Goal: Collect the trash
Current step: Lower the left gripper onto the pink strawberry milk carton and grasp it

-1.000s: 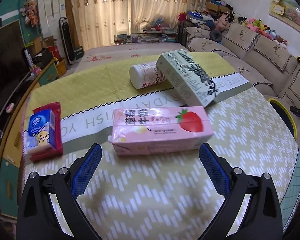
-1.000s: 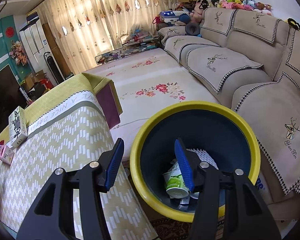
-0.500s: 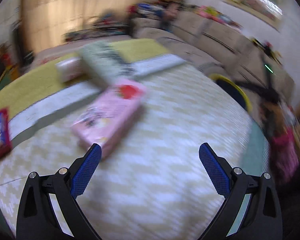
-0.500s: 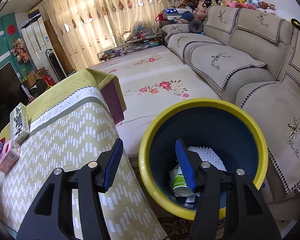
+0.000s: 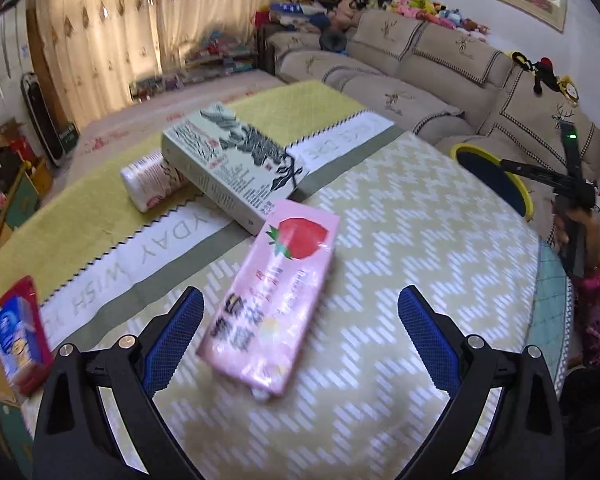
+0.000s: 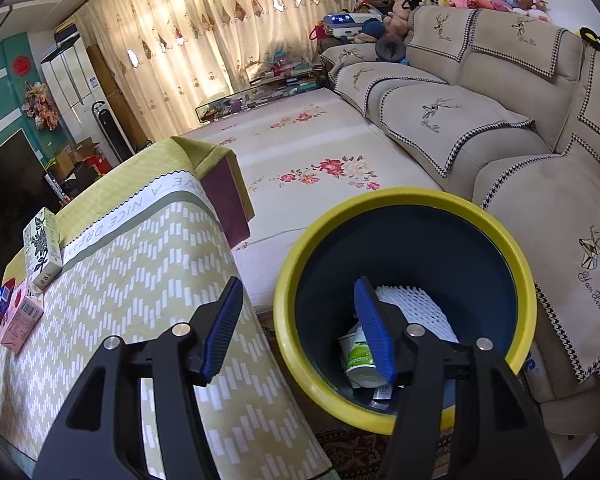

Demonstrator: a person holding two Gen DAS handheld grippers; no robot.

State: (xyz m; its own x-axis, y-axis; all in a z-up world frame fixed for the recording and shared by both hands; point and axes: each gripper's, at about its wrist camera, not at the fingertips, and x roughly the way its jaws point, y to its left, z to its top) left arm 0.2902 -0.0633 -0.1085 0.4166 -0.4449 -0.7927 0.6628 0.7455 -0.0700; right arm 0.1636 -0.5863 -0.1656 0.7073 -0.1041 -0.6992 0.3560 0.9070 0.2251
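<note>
Approach step judged: left gripper (image 5: 299,326), wide open and empty, is aligned on pink carton (image 5: 274,305); closing needed next; right gripper (image 6: 298,326), open and empty, is held over bin (image 6: 516,264).

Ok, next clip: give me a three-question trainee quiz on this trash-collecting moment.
1. True or false: the left tongs grip the pink strawberry milk carton.
2. What touches the carton's far end? A) green-white printed box B) white cylindrical bottle C) blue snack packet
3. Fill in: the right tongs hover by the yellow-rimmed dark blue ___.

Key: 1 false, they are open around it; 2 A; 3 bin.
</note>
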